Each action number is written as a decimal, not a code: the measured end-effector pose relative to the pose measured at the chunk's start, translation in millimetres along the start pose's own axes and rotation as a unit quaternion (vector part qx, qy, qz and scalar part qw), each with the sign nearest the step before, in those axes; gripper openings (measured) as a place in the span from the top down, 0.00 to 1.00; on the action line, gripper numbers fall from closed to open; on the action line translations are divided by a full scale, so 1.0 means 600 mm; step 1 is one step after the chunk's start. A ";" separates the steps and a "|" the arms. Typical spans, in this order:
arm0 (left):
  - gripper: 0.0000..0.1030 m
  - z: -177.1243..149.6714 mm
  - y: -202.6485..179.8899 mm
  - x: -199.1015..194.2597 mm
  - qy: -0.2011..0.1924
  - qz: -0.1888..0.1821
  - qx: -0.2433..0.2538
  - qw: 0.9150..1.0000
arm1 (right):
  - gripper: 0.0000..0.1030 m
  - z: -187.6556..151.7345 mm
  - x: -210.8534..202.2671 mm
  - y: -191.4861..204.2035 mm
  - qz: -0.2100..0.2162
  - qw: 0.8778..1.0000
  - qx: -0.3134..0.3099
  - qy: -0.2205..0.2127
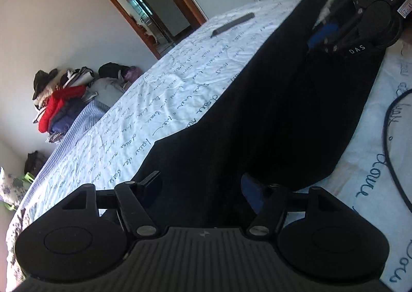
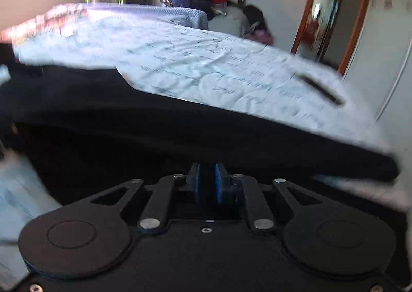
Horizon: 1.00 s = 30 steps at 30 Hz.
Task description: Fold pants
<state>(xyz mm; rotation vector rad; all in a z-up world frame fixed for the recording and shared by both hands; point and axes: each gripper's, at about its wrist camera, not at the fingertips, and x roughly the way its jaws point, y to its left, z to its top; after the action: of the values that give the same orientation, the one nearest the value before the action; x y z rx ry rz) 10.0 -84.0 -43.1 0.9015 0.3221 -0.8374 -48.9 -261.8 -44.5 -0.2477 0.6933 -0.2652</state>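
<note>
Left gripper (image 1: 200, 183) jaws wide, nothing pinched; black pants (image 1: 257, 124) lie flat on the bed (image 1: 154, 91) ahead and beneath it. Right gripper (image 2: 206, 181) jaws narrow, pants (image 2: 154, 124) right ahead; blur hides any pinched cloth.

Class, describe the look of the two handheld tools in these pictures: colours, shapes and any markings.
Both the left tool and the right tool are black, with two round discs at the base, bar linkages with silver screws, and blue finger pads. In the left view, the right tool bears white letters "DAS".
</note>
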 end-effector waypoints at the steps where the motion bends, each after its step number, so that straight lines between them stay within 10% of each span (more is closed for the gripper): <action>1: 0.31 0.006 -0.002 0.005 0.001 0.000 0.000 1.000 | 0.89 0.000 0.005 0.005 -0.008 1.000 -0.030 -0.001; 7: 0.35 0.041 -0.028 0.030 -0.001 -0.034 0.006 0.999 | 0.87 -0.006 0.032 -0.001 0.013 0.988 -0.149 0.039; 13: 0.38 0.049 -0.066 0.073 0.005 -0.014 0.037 0.999 | 0.59 0.000 0.046 0.005 -0.008 0.982 -0.188 0.011; 17: 0.59 0.057 -0.055 0.088 0.015 0.004 0.008 1.000 | 0.96 0.009 0.065 -0.001 0.020 0.984 -0.174 0.009; 19: 0.84 0.059 -0.046 0.089 0.022 -0.003 -0.012 1.000 | 0.96 0.008 0.051 -0.001 0.012 0.984 -0.180 -0.009; 21: 0.90 0.060 -0.038 0.079 0.018 -0.015 -0.034 0.999 | 0.97 0.007 0.024 -0.008 0.012 0.986 -0.167 -0.026; 30: 0.94 0.029 -0.033 -0.015 -0.005 -0.107 -0.058 0.993 | 0.97 -0.037 -0.104 0.006 0.049 0.981 -0.188 -0.004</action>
<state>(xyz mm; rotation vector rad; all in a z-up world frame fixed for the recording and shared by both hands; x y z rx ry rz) -12.3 -100.2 -38.7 0.7622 0.4597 -1.0092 -109.0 -241.4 -25.0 -0.5736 0.7427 -0.0366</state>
